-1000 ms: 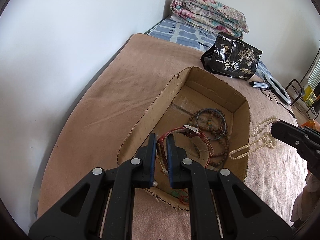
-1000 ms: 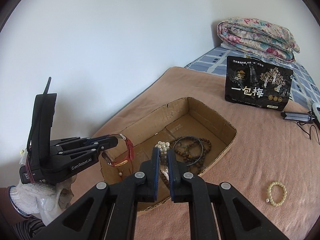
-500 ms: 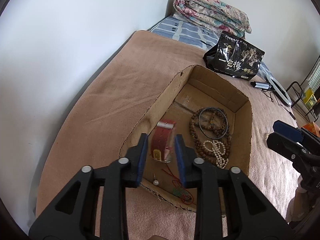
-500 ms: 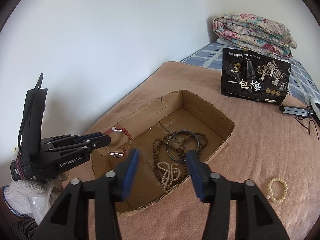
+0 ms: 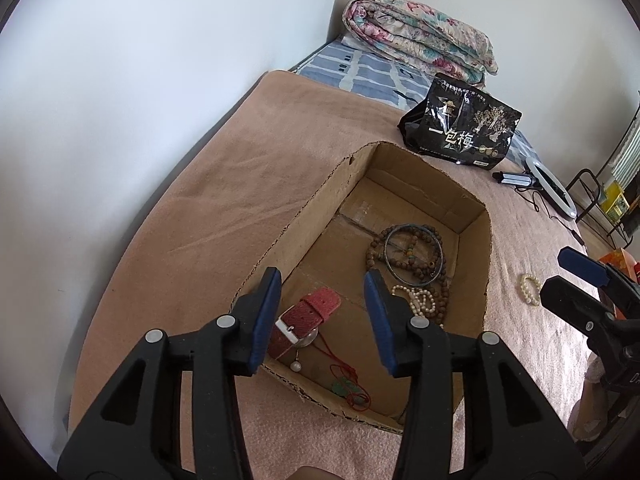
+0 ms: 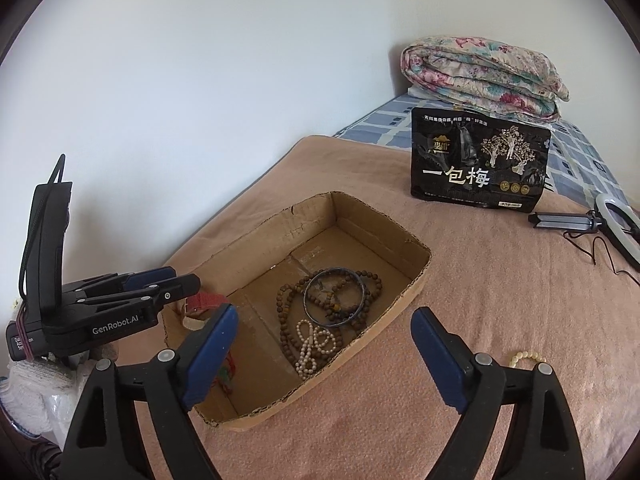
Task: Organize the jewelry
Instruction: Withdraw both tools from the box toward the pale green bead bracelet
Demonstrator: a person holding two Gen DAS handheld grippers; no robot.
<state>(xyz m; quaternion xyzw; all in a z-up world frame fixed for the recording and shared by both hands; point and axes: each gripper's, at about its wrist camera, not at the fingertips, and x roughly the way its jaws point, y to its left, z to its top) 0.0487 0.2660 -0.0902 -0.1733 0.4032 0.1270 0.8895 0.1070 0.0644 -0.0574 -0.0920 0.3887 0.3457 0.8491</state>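
Note:
An open cardboard box (image 5: 312, 216) (image 6: 416, 276) lies on the brown blanket. Inside lie a red-strap watch (image 5: 308, 316) (image 6: 204, 302), brown wooden beads (image 5: 436, 256) (image 6: 288, 320), a dark bangle (image 5: 414, 254) (image 6: 334, 296), a white pearl necklace (image 5: 420, 300) (image 6: 312, 344) and a red cord with a green pendant (image 5: 348, 388). A small pearl bracelet (image 5: 530, 288) (image 6: 528, 357) lies on the blanket outside the box. My left gripper (image 5: 324, 316) (image 6: 180, 282) is open and empty above the watch. My right gripper (image 6: 324, 360) (image 5: 576, 276) is open and empty above the box's right edge.
A black snack bag (image 5: 464, 130) (image 6: 478, 162) stands behind the box. A folded floral quilt (image 5: 420, 44) (image 6: 480, 72) lies at the bed's far end. A ring light with tripod (image 5: 548, 184) (image 6: 616, 228) lies at the right. A white wall runs along the left.
My left gripper opened and dropped the red watch into the box. My right gripper opened and dropped the pearl necklace into the box. Both have drawn back.

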